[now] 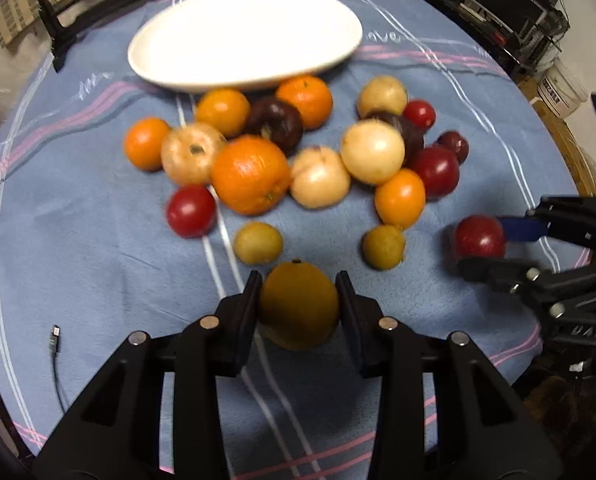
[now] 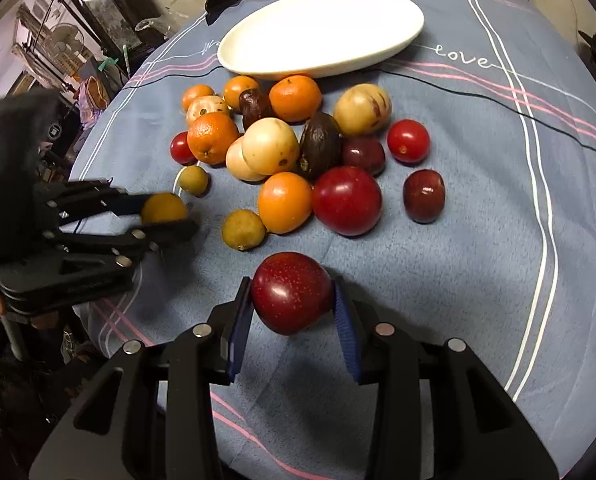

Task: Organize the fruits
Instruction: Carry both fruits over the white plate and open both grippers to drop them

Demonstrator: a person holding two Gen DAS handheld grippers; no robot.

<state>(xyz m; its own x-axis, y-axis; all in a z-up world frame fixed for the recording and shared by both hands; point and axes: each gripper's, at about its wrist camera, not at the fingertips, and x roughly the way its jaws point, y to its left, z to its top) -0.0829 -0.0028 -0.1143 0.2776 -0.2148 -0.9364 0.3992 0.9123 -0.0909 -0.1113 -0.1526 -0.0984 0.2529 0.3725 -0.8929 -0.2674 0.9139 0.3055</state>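
Left wrist view: left gripper [image 1: 299,280], black fingers clamped on a dull yellow-brown round fruit [image 1: 298,306], held above the blue striped tablecloth [image 1: 77,240]. Right wrist view: right gripper [image 2: 292,286], blue pads [image 2: 346,332] pressed on both sides of a dark red plum [image 2: 291,292]. Loose pile of fruit [image 2: 281,148], mid-table: oranges, pale round fruits, red plums, small green-yellow fruits, one dark avocado [image 2: 320,144]. White oval dish [image 2: 322,32], beyond the pile, nothing in it.
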